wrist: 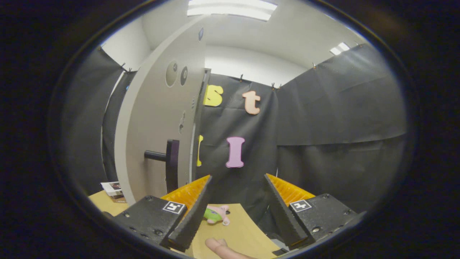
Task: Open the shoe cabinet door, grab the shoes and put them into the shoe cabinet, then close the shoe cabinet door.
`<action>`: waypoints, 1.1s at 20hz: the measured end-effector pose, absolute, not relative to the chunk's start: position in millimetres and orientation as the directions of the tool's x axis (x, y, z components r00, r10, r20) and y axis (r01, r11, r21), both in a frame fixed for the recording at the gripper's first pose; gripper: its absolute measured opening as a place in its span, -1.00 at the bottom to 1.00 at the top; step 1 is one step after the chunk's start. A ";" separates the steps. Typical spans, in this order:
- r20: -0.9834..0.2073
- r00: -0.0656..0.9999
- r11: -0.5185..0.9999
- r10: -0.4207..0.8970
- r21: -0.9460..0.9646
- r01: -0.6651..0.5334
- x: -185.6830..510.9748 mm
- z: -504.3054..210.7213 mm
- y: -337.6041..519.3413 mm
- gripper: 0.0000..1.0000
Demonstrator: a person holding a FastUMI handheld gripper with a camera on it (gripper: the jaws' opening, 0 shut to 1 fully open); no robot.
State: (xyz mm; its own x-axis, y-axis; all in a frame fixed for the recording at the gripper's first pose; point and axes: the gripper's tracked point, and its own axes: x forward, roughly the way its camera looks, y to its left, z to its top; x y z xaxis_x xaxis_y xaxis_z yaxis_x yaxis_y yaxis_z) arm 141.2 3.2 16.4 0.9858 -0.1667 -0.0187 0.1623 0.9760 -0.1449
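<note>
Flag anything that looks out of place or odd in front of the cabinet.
A small pink and green plush toy lies on the tan table between the open gripper jaws, an odd thing beside the shoe cabinet door. A person's fingers rest on the table below it.

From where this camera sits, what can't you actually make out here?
- Cabinet inside: the door stands edge-on and hides it; whether it is open I cannot tell.
- Shoes: a small pink-and-green thing lies on the table between the open hand-held gripper fingers; too small to identify.
- Papers: cut off behind the door.
- A hand: a fingertip at the table's near edge.
</note>
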 end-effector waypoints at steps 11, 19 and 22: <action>0.018 0.977 0.974 -0.211 -0.078 0.211 141.8 14.5 93.9 0.83; -0.076 0.978 0.981 -0.195 -0.031 0.193 167.3 -12.2 141.4 0.83; -0.093 0.979 0.982 -0.179 -0.082 0.172 178.2 -23.7 168.9 0.83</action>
State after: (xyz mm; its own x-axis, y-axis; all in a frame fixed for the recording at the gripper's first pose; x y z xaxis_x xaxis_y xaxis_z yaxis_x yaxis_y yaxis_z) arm 178.2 168.9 -23.7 0.9794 -0.1793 -0.0926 0.1720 0.9817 -0.0818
